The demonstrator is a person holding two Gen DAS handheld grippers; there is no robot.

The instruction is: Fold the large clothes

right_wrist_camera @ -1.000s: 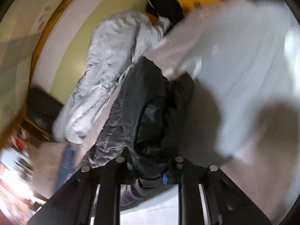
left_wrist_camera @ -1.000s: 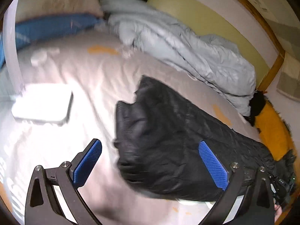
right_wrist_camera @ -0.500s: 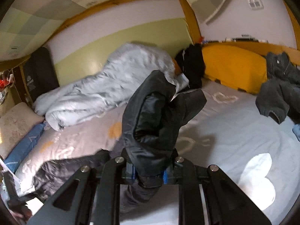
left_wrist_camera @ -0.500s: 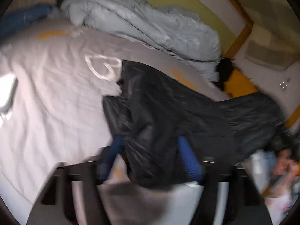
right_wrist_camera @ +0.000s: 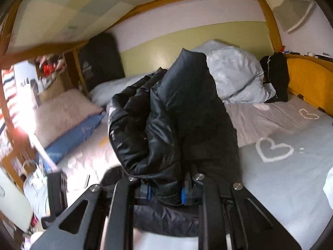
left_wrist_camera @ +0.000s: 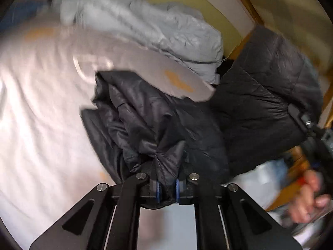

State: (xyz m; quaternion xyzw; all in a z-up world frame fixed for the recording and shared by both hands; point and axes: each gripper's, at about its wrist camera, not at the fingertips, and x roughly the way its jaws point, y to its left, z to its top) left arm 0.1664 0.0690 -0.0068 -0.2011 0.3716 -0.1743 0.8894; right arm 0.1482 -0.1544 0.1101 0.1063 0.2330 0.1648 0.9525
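Observation:
A large black quilted jacket (left_wrist_camera: 158, 125) hangs bunched over a bed with a pale grey sheet (left_wrist_camera: 41, 104). My left gripper (left_wrist_camera: 166, 187) is shut on a fold of the jacket's edge. My right gripper (right_wrist_camera: 165, 191) is shut on another thick bunch of the same jacket (right_wrist_camera: 179, 112), which rises in front of its camera. The right gripper and the hand holding it also show at the right edge of the left wrist view (left_wrist_camera: 312, 137), with the jacket stretched between the two grippers, lifted off the sheet.
A crumpled light grey duvet (right_wrist_camera: 235, 77) lies along the green wall. A pink pillow (right_wrist_camera: 62, 112) over a blue one (right_wrist_camera: 72, 133) lies at the left. A yellow headboard (right_wrist_camera: 308, 79) with a dark garment (right_wrist_camera: 274, 77) stands at the right. The sheet has white heart prints (right_wrist_camera: 272, 149).
My left gripper went from open above the jacket to shut on its edge. Both grippers lifted the jacket off the bed; the right gripper swung upright while still gripping.

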